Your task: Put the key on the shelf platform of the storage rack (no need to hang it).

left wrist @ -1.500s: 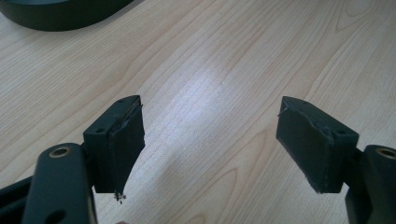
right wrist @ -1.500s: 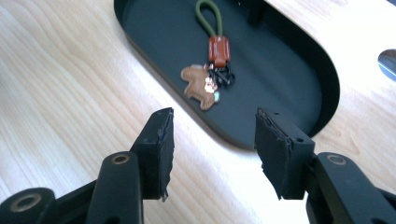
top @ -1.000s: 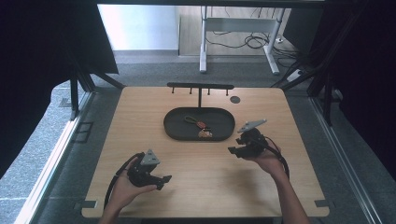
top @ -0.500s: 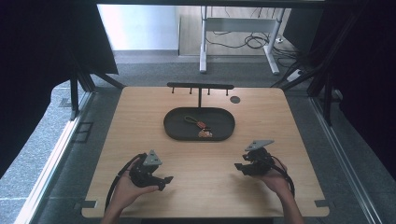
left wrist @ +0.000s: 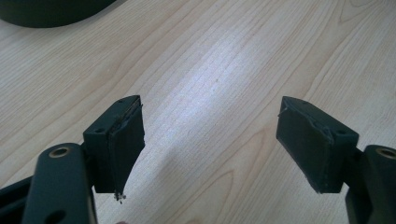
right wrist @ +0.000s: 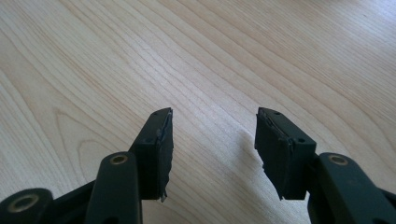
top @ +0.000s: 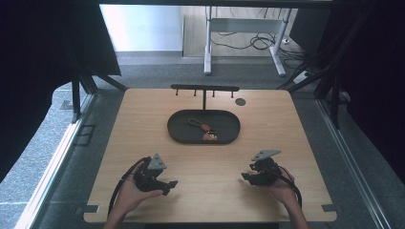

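Pale wooden table point(top: 143, 124), grey floor around it. Near the front edge, left gripper point(top: 173, 183) rests low over bare wood, jaws wide apart, nothing between them. Right gripper point(top: 244, 176), toward the front right corner, jaws about half open, also empty. Well beyond both, past table centre, black oval tray point(top: 176, 129) holds a keychain point(top: 206, 130). Black peg rack point(top: 204, 88) stands at the far edge.

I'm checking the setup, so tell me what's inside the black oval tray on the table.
The black oval tray holds a small keychain: a looped cord with reddish-brown pieces. Details are too small to tell, and anything beneath it is covered.
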Motion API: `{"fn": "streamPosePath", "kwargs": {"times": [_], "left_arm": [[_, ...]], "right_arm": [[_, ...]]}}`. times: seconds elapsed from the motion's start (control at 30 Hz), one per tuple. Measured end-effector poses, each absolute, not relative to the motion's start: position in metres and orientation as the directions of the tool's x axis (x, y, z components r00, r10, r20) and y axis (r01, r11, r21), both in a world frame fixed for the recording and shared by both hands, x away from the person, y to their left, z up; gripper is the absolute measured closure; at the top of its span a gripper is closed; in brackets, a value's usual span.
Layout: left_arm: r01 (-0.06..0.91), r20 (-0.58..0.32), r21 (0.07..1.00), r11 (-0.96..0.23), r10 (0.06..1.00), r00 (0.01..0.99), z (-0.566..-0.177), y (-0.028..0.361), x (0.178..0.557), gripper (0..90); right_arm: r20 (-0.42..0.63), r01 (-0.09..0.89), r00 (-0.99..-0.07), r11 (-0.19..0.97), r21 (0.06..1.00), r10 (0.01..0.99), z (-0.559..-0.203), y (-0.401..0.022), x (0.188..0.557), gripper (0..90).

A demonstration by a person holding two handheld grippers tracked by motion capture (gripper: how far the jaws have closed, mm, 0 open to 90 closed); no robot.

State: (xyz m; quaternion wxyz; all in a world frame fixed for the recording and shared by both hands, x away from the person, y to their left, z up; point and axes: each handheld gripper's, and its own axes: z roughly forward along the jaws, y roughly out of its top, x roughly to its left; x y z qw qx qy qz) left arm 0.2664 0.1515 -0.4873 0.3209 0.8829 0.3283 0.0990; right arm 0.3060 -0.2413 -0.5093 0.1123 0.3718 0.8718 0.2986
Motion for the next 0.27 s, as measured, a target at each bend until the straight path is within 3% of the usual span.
{"fn": "streamPosePath", "kwargs": {"times": [0.27], "left_arm": [[0.525, -0.043, 0.629, -0.573, 0.649, 0.759, -0.4876, 0.151, 0.2678, 24.1]], "right_arm": [[0.038, 0.584, -0.692, 0.528, 0.617, 0.721, -0.5074, -0.2472, 0.3056, 46.7]]}}
